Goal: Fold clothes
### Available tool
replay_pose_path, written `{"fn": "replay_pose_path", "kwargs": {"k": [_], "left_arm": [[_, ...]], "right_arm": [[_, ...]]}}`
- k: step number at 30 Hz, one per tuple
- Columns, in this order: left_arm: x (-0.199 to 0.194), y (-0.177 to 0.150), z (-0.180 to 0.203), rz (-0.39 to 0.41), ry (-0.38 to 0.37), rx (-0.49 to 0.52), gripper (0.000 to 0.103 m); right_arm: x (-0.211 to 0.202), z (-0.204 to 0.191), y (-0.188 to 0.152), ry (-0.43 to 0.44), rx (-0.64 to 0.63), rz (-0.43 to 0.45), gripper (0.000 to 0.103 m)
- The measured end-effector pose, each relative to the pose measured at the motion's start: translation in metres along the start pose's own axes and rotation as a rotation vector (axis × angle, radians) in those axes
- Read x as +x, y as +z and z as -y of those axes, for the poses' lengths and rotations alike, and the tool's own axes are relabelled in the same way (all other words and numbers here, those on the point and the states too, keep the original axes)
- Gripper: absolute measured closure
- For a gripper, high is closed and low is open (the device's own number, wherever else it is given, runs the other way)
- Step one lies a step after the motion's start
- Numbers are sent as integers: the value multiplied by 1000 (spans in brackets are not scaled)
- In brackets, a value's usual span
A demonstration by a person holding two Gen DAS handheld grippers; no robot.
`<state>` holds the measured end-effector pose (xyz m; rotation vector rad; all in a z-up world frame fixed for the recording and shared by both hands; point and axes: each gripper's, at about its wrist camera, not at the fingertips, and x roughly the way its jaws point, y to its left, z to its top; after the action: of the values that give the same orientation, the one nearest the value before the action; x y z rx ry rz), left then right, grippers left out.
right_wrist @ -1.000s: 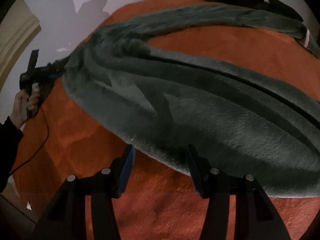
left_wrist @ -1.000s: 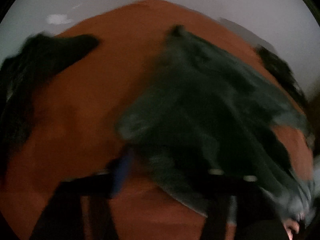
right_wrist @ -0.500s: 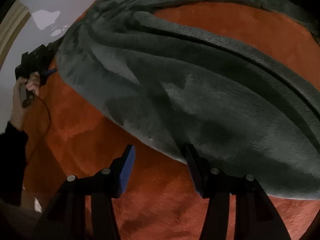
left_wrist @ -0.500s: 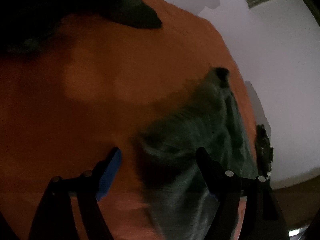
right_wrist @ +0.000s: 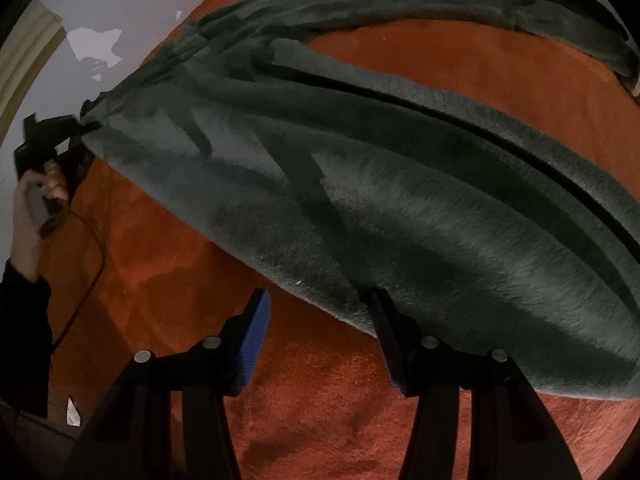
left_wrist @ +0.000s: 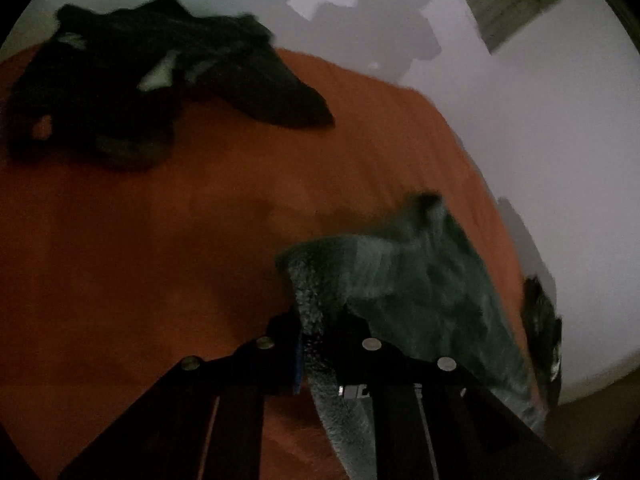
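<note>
Left wrist view
Left gripper [left_wrist: 316,344]: pinched on a fuzzy grey-green garment [left_wrist: 420,292], lower right of frame.
Heap: dark clothes [left_wrist: 120,92], upper left.
Surface: orange plush cover [left_wrist: 160,240]; pale wall [left_wrist: 520,120] behind.

Right wrist view
Right gripper [right_wrist: 320,336]: spread wide, empty, blue pads [right_wrist: 252,336].
Garment [right_wrist: 400,200]: draped across centre frame.
Hand [right_wrist: 32,204]: left edge.

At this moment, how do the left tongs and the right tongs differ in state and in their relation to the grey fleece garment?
The left tongs are shut on an edge of the grey fleece garment; the right tongs are open and grip nothing. The left tongs pull the garment taut at its far end; the right tongs hover at its near hem, one finger meeting the hem. Both have dark fingers with blue pads, above the orange bedcover.
</note>
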<state>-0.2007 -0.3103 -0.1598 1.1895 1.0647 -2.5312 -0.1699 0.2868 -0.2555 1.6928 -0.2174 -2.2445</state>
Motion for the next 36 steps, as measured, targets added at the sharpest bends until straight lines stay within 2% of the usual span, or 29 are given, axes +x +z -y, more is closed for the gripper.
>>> {"fn": "replay_pose_path", "kwargs": {"k": [2, 4, 5, 7, 9, 11, 12, 13, 14, 16, 24, 26, 27, 28, 29, 30, 36], "left_arm": [[14, 1, -2, -16, 36, 33, 90], [43, -8, -11, -86, 61, 19, 89], [57, -14, -16, -128, 66, -3, 86], [65, -17, -35, -158, 12, -90, 82], [62, -8, -42, -166, -25, -124, 75], [59, 0, -43, -171, -47, -137, 59], [57, 1, -40, -156, -52, -133, 54], [55, 2, -36, -141, -57, -129, 43], [54, 2, -34, -131, -68, -125, 40], [51, 2, -32, -132, -100, -117, 40], [66, -8, -26, -192, -77, -103, 40], [69, -12, -17, -186, -58, -80, 41], [68, -14, -12, -174, -38, -48, 46], [66, -15, -8, -163, -15, -20, 74], [65, -17, -6, -152, 12, 0, 91], [63, -18, -6, -143, 26, 5, 91], [40, -18, -25, -85, -1, -109, 92]], "right_arm": [[-1, -1, 0, -2, -9, 5, 51], [-3, -2, 1, -3, -18, 9, 51], [-3, -2, 1, -4, -22, 11, 51], [-4, -4, 1, -3, -29, 9, 51], [-4, -5, 1, -3, -37, 7, 51], [-6, -6, -1, -5, -49, 5, 51], [-6, -6, -2, -6, -55, 4, 51], [-7, -6, -3, -8, -61, 3, 51], [-8, -7, -5, -9, -66, 3, 51], [-8, -8, -3, -10, -76, 4, 51], [-13, -3, -7, -20, -88, 4, 51], [-11, -5, -8, -27, -73, 1, 51], [-12, -4, -9, -36, -74, 1, 51], [-13, -3, -9, -46, -76, 1, 51], [-13, -1, -9, -57, -78, 1, 51], [-16, 3, -9, -58, -67, 5, 51], [-20, 21, -9, -48, 25, 14, 51]]}}
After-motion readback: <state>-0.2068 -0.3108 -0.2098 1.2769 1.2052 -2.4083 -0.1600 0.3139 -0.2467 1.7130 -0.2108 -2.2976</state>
